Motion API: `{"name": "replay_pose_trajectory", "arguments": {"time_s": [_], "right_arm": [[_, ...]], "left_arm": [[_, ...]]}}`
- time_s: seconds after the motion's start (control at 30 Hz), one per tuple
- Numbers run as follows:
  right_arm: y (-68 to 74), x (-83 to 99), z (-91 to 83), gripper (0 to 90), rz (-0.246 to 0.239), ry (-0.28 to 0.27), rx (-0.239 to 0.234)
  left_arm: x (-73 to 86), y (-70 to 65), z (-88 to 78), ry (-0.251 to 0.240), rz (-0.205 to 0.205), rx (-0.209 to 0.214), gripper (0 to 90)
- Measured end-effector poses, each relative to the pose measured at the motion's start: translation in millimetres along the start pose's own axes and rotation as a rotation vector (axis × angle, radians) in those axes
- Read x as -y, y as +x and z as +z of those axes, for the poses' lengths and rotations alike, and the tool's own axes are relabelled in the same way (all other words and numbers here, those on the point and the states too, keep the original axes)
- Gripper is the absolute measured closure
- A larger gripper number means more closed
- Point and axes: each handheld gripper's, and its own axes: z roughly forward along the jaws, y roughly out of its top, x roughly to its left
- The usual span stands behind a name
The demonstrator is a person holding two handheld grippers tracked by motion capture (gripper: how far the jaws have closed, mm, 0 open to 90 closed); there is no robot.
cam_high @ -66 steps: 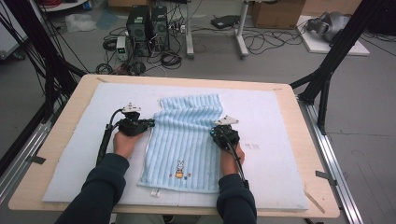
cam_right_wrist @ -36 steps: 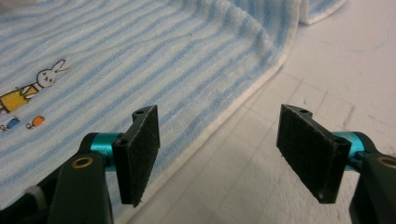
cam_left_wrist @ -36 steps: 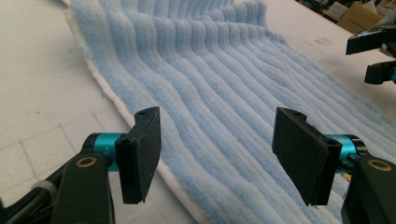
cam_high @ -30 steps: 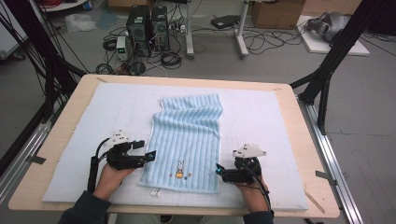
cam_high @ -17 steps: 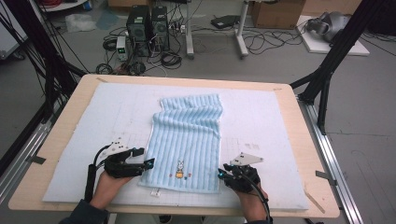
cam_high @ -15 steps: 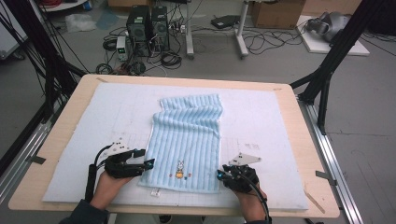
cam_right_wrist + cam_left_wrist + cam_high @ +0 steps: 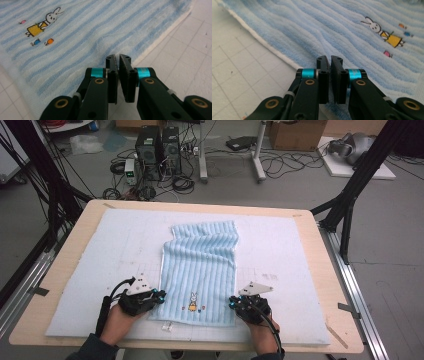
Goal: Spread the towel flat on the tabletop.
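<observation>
A light blue striped towel (image 7: pixel 200 265) lies on the white mat, its far end folded into a ripple. An embroidered rabbit (image 7: pixel 192 301) sits near its near edge. My left gripper (image 7: pixel 161 296) is at the towel's near left edge and my right gripper (image 7: pixel 232 302) at its near right edge. Both have just been closing. In the left gripper view the jaws (image 7: pixel 329 58) stand together over the towel's (image 7: pixel 312 30) white hem. In the right gripper view the jaws (image 7: pixel 117 57) pinch the hem, and the towel (image 7: pixel 100 30) puckers ahead of them.
The white gridded mat (image 7: pixel 100 250) covers a wooden table (image 7: pixel 65 270), with bare mat on both sides of the towel. Black frame legs (image 7: pixel 350 205) stand at the table's right. Computers and cables (image 7: pixel 160 150) lie on the floor behind.
Both hands came back from the towel's middle to its near edge. Both pairs of jaws went from wide to together at the hem.
</observation>
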Motion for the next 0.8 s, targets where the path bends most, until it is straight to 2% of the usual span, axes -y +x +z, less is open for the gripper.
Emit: {"name": "replay_pose_trajectory", "arguments": {"time_s": [0.1,0.17,0.33,0.47,0.6,0.7,0.73,0.8], "right_arm": [[1.1,0.2,-2.9,86.9,-0.016,0.017,0.003],[1.4,2.3,-6.3,87.1,-0.021,0.022,-0.004],[0.8,7.7,-15.8,87.2,-0.028,0.049,-0.030],[4.7,12.2,-22.3,87.2,-0.037,0.065,-0.051],[10.3,18.4,-30.7,87.2,-0.051,0.086,-0.075],[15.2,23.7,-39.2,87.1,-0.069,0.111,-0.093],[16.1,25.3,-41.5,86.4,-0.076,0.110,-0.092],[15.9,25.7,-45.4,78.0,-0.060,0.085,-0.078]], "left_arm": [[2.8,-0.7,-3.8,0.002,-0.034,0.040,86.8],[4.5,-4.0,-6.8,0.007,-0.038,0.059,86.8],[9.1,-18.3,-14.3,0.018,-0.028,0.101,86.8],[14.2,-23.8,-19.2,0.013,-0.034,0.125,86.6],[18.6,-29.4,-25.5,0.024,-0.044,0.177,86.6],[21.6,-34.6,-29.5,0.021,-0.029,0.215,86.2],[22.1,-34.8,-30.4,0.013,-0.026,0.214,84.7],[20.9,-30.5,-30.6,-0.012,-0.055,0.185,71.0]]}}
